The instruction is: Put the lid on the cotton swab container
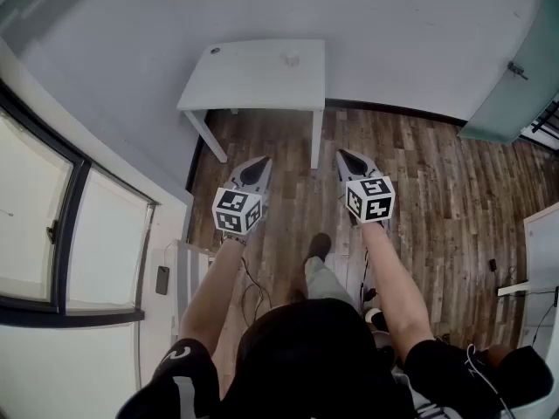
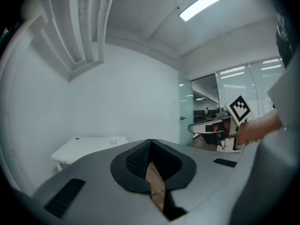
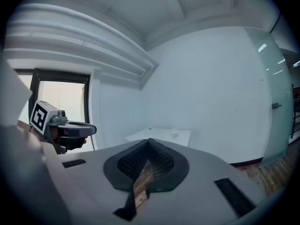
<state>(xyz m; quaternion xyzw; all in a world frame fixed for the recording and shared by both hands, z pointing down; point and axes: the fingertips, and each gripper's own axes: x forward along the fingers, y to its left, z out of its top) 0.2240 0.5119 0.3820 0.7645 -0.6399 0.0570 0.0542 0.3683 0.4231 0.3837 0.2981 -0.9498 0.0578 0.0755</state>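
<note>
Floorboards (image 1: 419, 182) of dark wood run across the middle of the head view, and a white table (image 1: 253, 90) stands at top centre against a pale wall (image 1: 131, 42). The container (image 1: 291, 59) is a small pale thing on the tabletop, near its far edge and right of centre. It is too small to tell whether a lid sits on it. No separate lid can be made out.

The left gripper (image 1: 259, 162) and right gripper (image 1: 347, 155) are held out side by side just below the table in the frame, well apart from it and from each other. Each points towards the table, its marker cube nearest the person. Bare forearms run down from them to the lower edge, and a shoe (image 1: 319, 246) shows between them.

In the left gripper view, the left gripper (image 2: 151, 143) is clenched, its ribbed pads pressed together at the tip with nothing between them. The table (image 2: 86, 148) lies at lower left and the container (image 2: 113, 141) is a speck on it. The right gripper (image 2: 193, 127) shows at middle right, in front of a glass door (image 2: 185, 118).

In the right gripper view, the right gripper (image 3: 149, 142) is likewise clenched and empty. The table (image 3: 157, 136) sits just above its tip at centre, with the container (image 3: 174, 134) on the table's right part. The left gripper (image 3: 92, 130) shows at middle left before a bright window (image 3: 61, 97).
</note>
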